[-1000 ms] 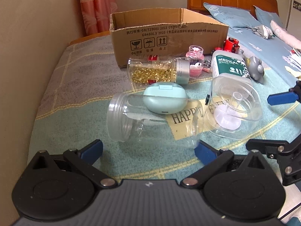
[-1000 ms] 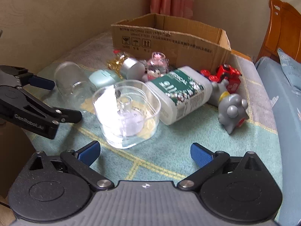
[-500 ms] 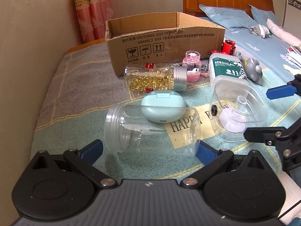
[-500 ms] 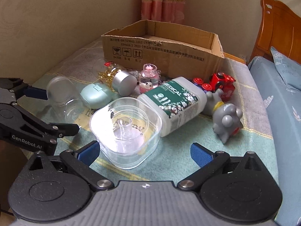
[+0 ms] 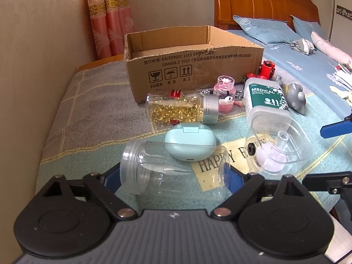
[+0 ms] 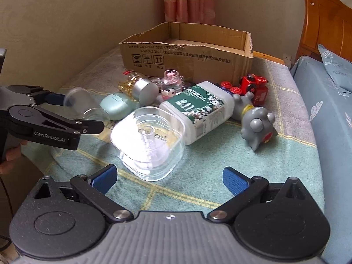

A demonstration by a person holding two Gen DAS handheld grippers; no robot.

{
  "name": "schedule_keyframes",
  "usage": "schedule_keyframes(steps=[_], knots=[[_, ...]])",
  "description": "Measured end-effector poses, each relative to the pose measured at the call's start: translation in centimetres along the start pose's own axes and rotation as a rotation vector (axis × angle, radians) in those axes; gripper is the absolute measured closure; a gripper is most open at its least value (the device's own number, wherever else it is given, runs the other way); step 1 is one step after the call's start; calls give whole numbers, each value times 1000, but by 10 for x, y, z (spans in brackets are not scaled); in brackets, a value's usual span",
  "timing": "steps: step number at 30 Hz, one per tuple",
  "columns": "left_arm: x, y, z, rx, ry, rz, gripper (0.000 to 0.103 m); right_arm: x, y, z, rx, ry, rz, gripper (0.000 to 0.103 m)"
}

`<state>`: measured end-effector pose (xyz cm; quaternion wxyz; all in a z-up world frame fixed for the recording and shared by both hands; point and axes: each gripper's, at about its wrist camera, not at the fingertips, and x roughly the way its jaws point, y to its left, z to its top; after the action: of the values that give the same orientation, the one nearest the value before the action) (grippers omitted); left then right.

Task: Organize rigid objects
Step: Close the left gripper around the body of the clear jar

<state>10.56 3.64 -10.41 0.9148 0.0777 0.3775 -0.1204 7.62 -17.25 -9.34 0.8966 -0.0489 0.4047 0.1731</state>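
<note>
A clear plastic jar lies on its side on the green bedspread, lengthwise between the blue pads of my left gripper. The jaws are closing and the pads touch its mouth and base. The right wrist view shows the same jar blurred in the left gripper. My right gripper stands open with nothing between its pads, just short of a clear square container. An open cardboard box stands at the back.
Between jar and box lie a mint case, a capsule bottle, a pink globe, a green MEDICAL bottle, a grey toy and a red toy. A wall runs along the left; the bed with pillows is on the right.
The left gripper's pads have drawn in against the ends of the clear jar, which has shifted slightly. The right gripper has kept its place, still open.
</note>
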Motion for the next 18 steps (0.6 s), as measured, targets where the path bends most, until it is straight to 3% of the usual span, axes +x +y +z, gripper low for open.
schedule_keyframes(steps=[9, 18], knots=[[-18, 20, -13, -74, 19, 88, 12, 17, 29, 18, -36, 14, 86, 0], [-28, 37, -21, -116, 18, 130, 12, 32, 44, 31, -33, 13, 93, 0]])
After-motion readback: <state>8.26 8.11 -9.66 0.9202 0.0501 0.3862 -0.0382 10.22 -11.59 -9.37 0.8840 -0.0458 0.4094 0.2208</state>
